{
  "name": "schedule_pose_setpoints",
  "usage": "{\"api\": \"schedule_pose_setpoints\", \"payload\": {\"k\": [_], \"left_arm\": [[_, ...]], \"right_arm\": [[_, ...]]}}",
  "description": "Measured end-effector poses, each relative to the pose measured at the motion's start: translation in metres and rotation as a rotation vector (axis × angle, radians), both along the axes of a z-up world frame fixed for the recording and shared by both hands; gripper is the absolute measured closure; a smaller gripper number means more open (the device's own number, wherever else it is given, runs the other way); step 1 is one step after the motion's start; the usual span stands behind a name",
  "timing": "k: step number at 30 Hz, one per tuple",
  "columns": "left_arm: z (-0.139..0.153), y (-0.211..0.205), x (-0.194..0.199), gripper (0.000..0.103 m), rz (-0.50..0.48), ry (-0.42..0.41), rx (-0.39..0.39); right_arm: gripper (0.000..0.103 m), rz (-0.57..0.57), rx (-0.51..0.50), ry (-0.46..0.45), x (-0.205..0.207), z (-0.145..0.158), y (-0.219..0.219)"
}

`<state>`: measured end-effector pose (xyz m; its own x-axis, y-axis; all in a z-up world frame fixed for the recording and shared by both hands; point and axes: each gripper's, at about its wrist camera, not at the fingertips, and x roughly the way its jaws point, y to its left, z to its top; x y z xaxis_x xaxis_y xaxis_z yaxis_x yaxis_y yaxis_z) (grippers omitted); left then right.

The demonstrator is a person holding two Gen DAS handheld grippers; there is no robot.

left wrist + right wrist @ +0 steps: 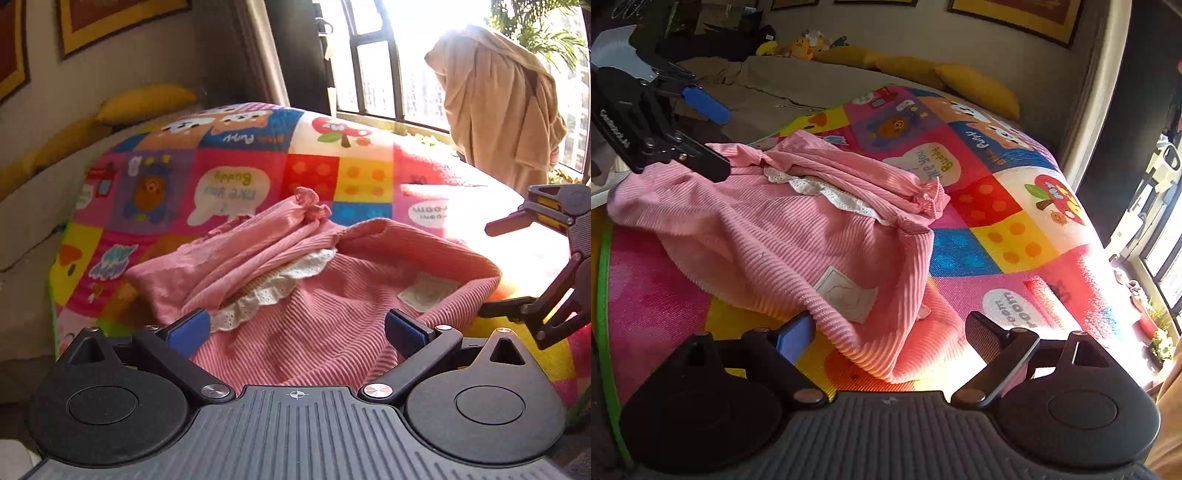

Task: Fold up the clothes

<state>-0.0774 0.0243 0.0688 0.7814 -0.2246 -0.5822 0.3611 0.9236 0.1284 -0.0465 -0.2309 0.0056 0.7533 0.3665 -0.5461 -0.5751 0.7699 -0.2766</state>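
Both grippers, left gripper (pixel 295 325) and right gripper (pixel 886 332), gape empty around the pink garment (pixel 768 236), its sleeve folded toward twelve o'clock for tidiness.

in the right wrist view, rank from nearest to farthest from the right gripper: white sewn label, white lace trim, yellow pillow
From the right gripper:
1. White sewn label on the pink ribbed garment, just ahead.
2. White lace trim, mid-garment.
3. Yellow pillow, by the far wall.

Black left gripper (pixel 295 328) (blue pads); right gripper (pixel 886 336) likewise, silver screws.
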Motion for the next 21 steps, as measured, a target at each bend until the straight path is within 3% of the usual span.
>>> {"api": "schedule_pose_setpoints", "payload": {"k": [5, 9, 12, 16, 19, 21], "left_arm": [[-0.012, -0.006, -0.009, 0.0, -0.133, 0.131, -0.082], [-0.039, -0.026, -0.012, 0.0, -0.202, 0.2, -0.018], [-0.058, -0.035, -0.004, 0.0, -0.182, 0.224, 0.043], [-0.06, -0.03, -0.001, 0.0, -0.123, 0.194, 0.079], [-0.056, -0.018, -0.002, 0.0, -0.082, 0.179, 0.098], [-0.057, -0.009, -0.003, 0.0, -0.077, 0.213, 0.072]], "right_arm": [[0.014, -0.15, 0.149, -0.055, 0.019, 0.025, -0.023], [0.013, -0.135, 0.138, -0.085, 0.01, 0.031, -0.031], [0.01, -0.104, 0.096, -0.081, 0.001, 0.027, -0.029], [0.004, -0.066, 0.034, -0.069, -0.009, 0.02, -0.027], [0.003, -0.036, 0.057, -0.036, -0.012, 0.022, -0.031], [0.0, -0.012, 0.144, 0.008, -0.009, 0.03, -0.037]]}}
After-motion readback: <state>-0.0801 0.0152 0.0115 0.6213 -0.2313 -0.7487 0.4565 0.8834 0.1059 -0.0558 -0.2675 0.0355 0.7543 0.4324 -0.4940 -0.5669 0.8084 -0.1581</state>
